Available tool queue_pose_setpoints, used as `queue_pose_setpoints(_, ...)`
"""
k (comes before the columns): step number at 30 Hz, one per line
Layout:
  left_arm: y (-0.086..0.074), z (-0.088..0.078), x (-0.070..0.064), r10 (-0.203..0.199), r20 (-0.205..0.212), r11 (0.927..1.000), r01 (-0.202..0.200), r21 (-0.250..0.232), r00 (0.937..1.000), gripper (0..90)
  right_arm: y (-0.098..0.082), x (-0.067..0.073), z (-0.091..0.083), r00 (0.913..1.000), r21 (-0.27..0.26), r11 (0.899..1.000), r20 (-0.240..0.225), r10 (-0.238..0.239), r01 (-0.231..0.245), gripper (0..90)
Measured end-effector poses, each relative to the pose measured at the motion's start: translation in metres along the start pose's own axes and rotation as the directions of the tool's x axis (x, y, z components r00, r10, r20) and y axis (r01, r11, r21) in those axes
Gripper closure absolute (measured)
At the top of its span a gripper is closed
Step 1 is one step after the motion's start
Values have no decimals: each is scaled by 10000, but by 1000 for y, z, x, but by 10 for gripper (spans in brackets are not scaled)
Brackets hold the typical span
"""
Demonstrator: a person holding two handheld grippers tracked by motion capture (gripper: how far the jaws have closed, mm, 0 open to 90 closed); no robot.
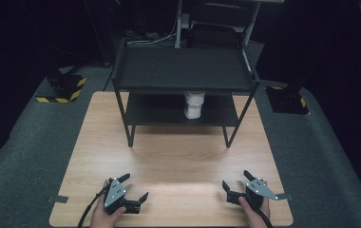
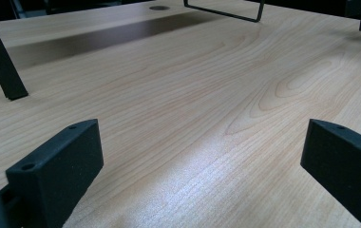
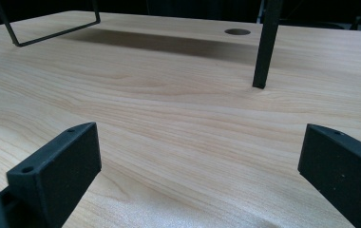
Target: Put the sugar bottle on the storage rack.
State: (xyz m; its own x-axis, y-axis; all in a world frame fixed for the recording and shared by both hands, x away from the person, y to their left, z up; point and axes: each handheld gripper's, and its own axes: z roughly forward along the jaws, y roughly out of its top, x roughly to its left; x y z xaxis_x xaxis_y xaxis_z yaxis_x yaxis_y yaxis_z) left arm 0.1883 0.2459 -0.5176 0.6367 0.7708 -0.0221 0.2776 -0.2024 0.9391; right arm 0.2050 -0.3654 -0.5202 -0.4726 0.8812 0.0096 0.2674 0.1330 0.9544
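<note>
- High view: a person's hands come in from the bottom edge, each holding a gripper low over the near part of the wooden table [image 1: 178, 161]. The left gripper [image 1: 134, 186] sits near the front left, the right gripper [image 1: 235, 179] near the front right, well apart. Both have their jaws spread wide and nothing between them. Farther back stands a black two-tier shelf rack [image 1: 183, 71]; a white container [image 1: 194, 105] rests on its lower shelf, under the top one, far from both grippers.
- Left gripper view: the two black jaws stand wide apart over bare wood, holding nothing. A rack leg [image 2: 0, 61] meets the table at upper left.
- Right gripper view: the jaws likewise gape empty. Another rack leg [image 3: 265, 47] stands ahead to the right, with a round hole [image 3: 237, 32] in the table beyond it.
</note>
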Motion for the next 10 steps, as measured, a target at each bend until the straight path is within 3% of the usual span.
queue_pose_setpoints(10,13,8,6,-160,295,9976,140,679,9994,6,-5,3,-3,9997,-243,9995,119,-210,213,1)
